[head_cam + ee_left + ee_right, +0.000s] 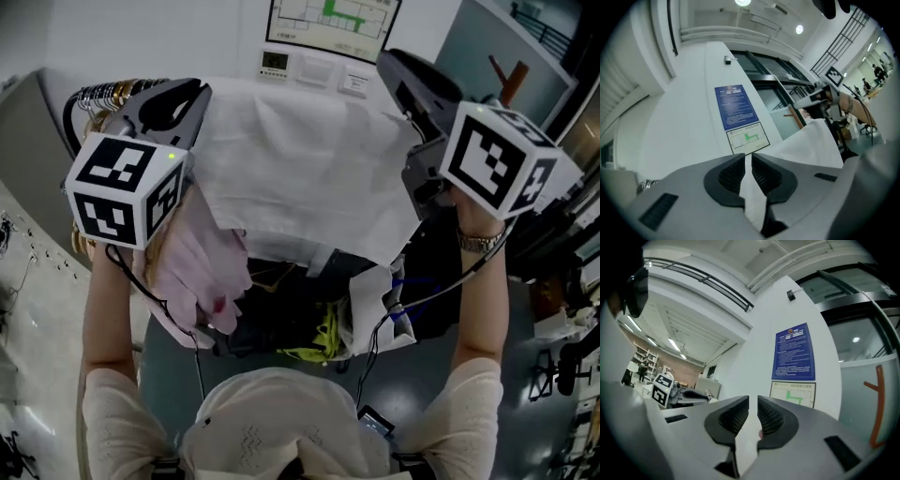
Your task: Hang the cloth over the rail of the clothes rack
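The white cloth (300,169) is stretched flat between both grippers, held up in front of the wall. My left gripper (199,94) is shut on the cloth's left corner; in the left gripper view a white strip (752,192) runs between its closed jaws (748,157). My right gripper (392,64) is shut on the right corner, and white fabric (745,446) fills the narrow gap of its jaws (753,399). The cloth hides the rack's rail. Only a bunch of metal hangers (103,94) shows at the upper left.
A pink garment (197,272) hangs below the left gripper. Dark clothes and a yellow-green item (323,342) lie beneath the cloth. On the wall ahead are a blue notice (735,107), a floor plan (333,23) and switch panels (314,67). Cables trail down from both grippers.
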